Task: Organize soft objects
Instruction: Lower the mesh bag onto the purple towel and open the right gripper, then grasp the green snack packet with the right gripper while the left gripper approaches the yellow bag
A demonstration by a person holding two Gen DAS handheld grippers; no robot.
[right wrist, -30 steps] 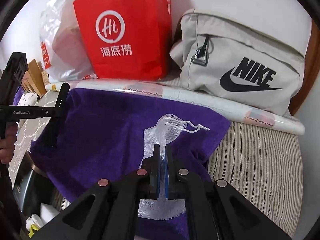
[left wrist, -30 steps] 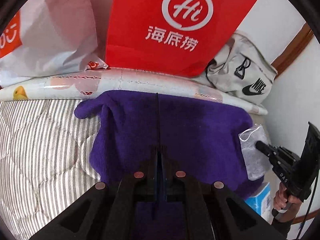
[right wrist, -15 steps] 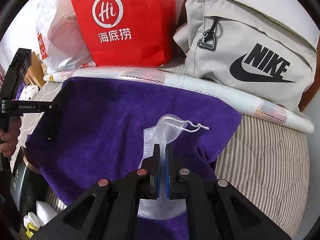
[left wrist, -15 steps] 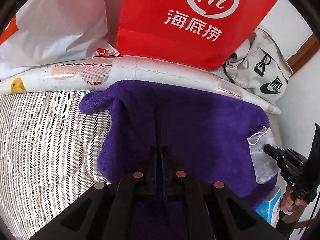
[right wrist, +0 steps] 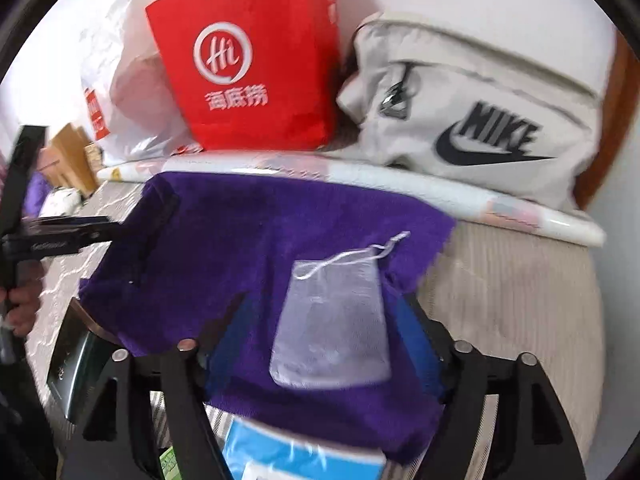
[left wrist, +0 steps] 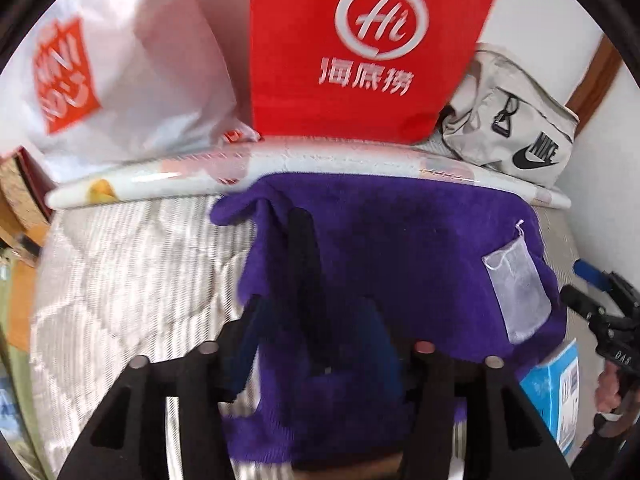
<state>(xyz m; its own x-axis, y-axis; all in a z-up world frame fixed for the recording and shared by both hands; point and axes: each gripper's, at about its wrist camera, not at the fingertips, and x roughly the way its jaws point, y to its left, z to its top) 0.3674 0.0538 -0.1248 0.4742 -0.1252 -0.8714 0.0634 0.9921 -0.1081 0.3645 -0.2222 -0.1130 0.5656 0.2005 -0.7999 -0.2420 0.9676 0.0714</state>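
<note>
On a striped, quilted bed, a purple towel lay spread flat, its far edge just beside a long rolled white sheet. Behind that roll stood a red paper bag, a white plastic bag and a grey Nike bag. A small translucent mesh pouch with a white drawstring rested on the towel near its right edge.

Seen from its own camera, the left gripper had its jaws opening, with the towel's near edge lying between the fingers but not pinched. The right gripper was likewise opening, jaws wide, with the pouch and the towel beneath it between the fingers and no pad pressing on either. A blue and white box showed below the towel's near edge.

Both task things looked light and limp. The towel seemed thick, plush and grippy, likely to drape and sag when lifted, so it would be best taken at two corners or along one edge. The pouch appeared very thin and flimsy, probably prone to slipping or snagging; pinching it near the gathered drawstring mouth, clear of the towel pile, would likely give the surest hold.
</note>
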